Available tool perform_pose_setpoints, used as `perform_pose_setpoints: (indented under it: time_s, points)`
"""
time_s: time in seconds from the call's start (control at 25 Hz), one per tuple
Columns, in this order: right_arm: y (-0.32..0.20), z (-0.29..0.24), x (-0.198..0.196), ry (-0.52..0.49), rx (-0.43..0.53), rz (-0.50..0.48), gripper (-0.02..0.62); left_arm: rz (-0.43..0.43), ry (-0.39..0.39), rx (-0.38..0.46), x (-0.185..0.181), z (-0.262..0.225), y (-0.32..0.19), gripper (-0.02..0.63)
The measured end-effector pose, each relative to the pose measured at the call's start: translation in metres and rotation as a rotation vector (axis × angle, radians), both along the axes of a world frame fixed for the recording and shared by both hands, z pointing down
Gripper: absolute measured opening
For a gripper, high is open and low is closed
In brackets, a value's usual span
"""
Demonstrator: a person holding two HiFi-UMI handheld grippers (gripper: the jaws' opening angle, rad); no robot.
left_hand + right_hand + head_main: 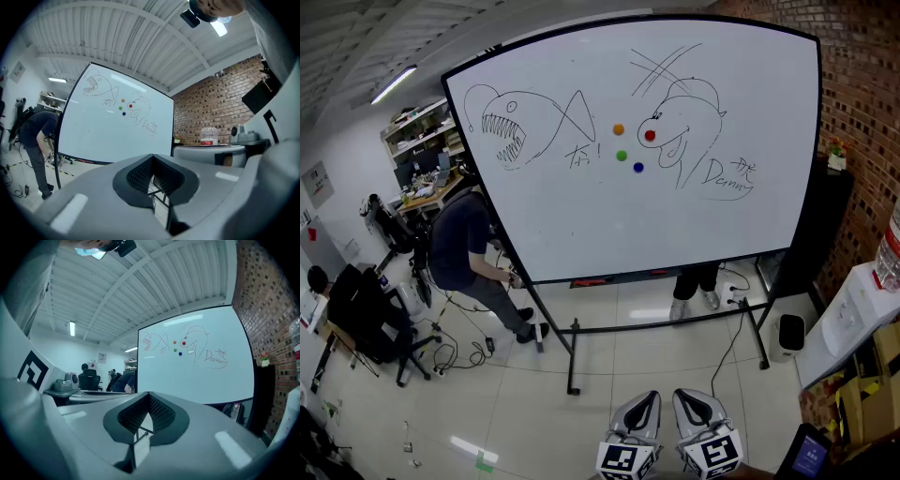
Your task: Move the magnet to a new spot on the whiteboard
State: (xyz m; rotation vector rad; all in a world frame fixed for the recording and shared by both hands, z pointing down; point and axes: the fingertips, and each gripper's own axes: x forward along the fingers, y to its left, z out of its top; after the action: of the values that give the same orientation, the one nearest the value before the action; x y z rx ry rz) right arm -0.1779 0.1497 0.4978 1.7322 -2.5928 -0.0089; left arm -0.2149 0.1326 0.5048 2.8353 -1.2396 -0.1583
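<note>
A large whiteboard (581,225) on a wheeled stand faces me, with marker drawings on it. Several round magnets stick near its middle: orange (619,129), red (650,135), green (622,156) and blue (638,168). Both grippers hang low at the bottom of the head view, far from the board. My left gripper (639,410) is shut with nothing between its jaws. Beside it my right gripper (694,406) is shut and empty too. In the left gripper view the whiteboard (93,136) stands ahead to the left; in the right gripper view the whiteboard (206,376) stands ahead to the right.
A person in dark blue (464,248) bends over by the board's left side, with cables on the floor. Someone's legs (694,291) show behind the board. A brick wall (862,141) runs along the right, with a white cabinet (848,323) and cardboard boxes (872,398).
</note>
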Motion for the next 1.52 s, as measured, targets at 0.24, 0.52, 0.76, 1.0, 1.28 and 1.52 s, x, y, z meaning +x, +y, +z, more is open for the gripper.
perform_pose_setpoints:
  time_s: [0.24,0.52,0.76,1.0,1.28,1.52]
  points:
    - [-0.003,0.003,-0.027,-0.003,-0.003,0.027,0.000,0.022,0.004,0.002,-0.026,0.003,-0.001,0.000]
    - [-0.015,-0.004,-0.043,-0.064,0.050,0.032,0.000,0.028,0.020,-0.006,-0.037,0.005,-0.010,0.000]
    - [-0.046,-0.002,-0.039,-0.068,0.047,0.021,0.000,0.019,0.019,-0.015,-0.032,0.008,-0.042,0.000]
    - [-0.102,-0.002,-0.019,-0.070,0.073,-0.007,0.000,-0.005,0.012,0.006,-0.012,0.008,-0.099,0.000]
    - [-0.178,-0.018,0.020,-0.072,0.113,-0.054,0.000,-0.049,0.009,0.043,0.026,-0.010,-0.176,0.000]
    - [-0.228,-0.022,0.056,-0.072,0.131,-0.089,0.000,-0.083,0.004,0.064,0.060,-0.015,-0.228,0.000]
